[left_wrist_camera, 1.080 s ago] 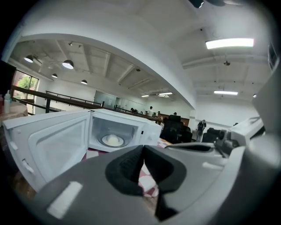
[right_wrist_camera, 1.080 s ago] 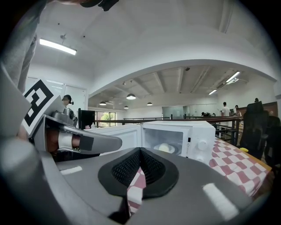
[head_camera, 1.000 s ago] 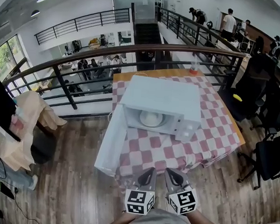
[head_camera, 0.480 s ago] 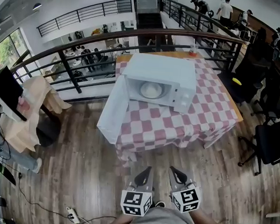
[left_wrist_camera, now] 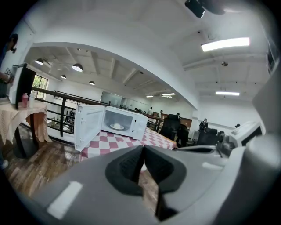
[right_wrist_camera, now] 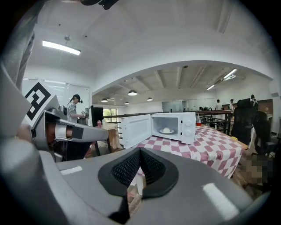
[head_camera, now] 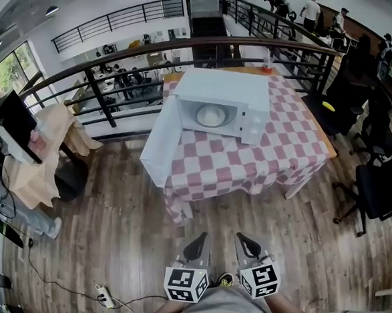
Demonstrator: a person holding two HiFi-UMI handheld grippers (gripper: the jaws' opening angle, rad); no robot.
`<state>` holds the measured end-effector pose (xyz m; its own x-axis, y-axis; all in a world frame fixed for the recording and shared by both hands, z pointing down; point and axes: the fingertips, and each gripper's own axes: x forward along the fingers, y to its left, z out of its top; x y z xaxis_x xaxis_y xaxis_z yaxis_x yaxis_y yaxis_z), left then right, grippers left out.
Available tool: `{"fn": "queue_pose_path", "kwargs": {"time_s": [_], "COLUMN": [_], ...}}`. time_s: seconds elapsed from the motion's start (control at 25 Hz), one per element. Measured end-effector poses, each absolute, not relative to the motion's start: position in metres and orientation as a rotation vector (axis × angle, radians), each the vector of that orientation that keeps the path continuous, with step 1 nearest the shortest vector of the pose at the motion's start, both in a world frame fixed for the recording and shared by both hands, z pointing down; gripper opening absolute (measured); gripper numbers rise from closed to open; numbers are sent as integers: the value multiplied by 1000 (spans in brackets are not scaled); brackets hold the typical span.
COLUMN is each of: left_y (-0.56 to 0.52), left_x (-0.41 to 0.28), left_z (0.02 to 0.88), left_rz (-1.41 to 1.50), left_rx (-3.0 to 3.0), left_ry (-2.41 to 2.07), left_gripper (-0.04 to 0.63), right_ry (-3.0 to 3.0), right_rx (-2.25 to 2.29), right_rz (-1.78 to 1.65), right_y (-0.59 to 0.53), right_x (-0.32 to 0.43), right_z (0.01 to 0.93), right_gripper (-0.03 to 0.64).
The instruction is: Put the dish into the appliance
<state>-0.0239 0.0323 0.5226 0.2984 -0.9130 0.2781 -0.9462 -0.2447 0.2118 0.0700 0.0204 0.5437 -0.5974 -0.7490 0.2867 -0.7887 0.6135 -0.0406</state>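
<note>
The white microwave [head_camera: 221,97] stands on a table with a red-and-white checkered cloth [head_camera: 276,158], its door [head_camera: 159,142] swung wide open to the left. A white dish [head_camera: 211,115] holding a pale round thing sits inside the cavity; the dish [left_wrist_camera: 117,127] shows in the left gripper view and the dish [right_wrist_camera: 166,130] in the right gripper view. My left gripper [head_camera: 199,242] and right gripper [head_camera: 245,242] hang side by side over the wooden floor, well short of the table. Both are shut with nothing between the jaws, and both point toward the microwave [right_wrist_camera: 172,125].
A dark metal railing [head_camera: 121,74] runs behind the table. Black office chairs [head_camera: 381,189] stand at the right. A chair draped in beige cloth [head_camera: 46,149] is at the left, and a power strip [head_camera: 104,297] with a cable lies on the floor.
The table and microwave have drawn farther off and more floor shows between them and both grippers. The grippers stay shut, side by side.
</note>
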Motion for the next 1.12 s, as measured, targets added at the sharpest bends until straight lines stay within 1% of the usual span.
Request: {"fn": "queue_pose_path", "kwargs": {"time_s": [0.6, 1.12], "left_y": [25, 27], "left_x": [-39, -11], "left_z": [504, 510], "left_rz": [91, 133], "left_rx": [2267, 2277], "left_ry": [-1669, -1656], "left_gripper": [11, 11], "right_ry": [-2616, -2622], "right_rx": [1296, 1305], "right_rz": [225, 227], "right_y": [21, 23], "right_x": [46, 71], "right_z": [524, 526], "right_gripper": [0, 0]}}
